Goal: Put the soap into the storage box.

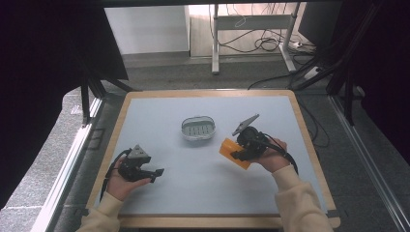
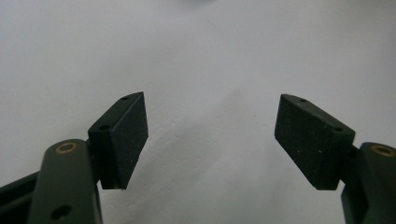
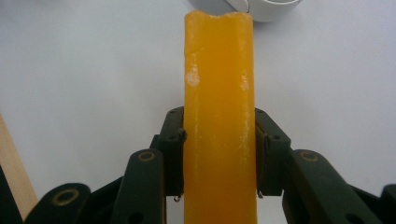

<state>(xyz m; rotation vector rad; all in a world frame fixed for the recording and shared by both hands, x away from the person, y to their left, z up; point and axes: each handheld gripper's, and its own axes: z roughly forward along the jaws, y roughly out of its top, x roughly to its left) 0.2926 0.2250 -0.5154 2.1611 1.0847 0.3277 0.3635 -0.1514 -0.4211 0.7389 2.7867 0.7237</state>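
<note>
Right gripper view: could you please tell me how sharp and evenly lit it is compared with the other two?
Right gripper view: orange bar sharp, brightly lit, its top edge near the white dish softer. Left gripper view: pads crisp, table washed out, faint shadows. High view: table evenly lit, surroundings dark.

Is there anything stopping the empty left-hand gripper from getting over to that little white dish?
Probably not. The left gripper has open, empty jaws, and bare table lies between it and the white dish.
</note>
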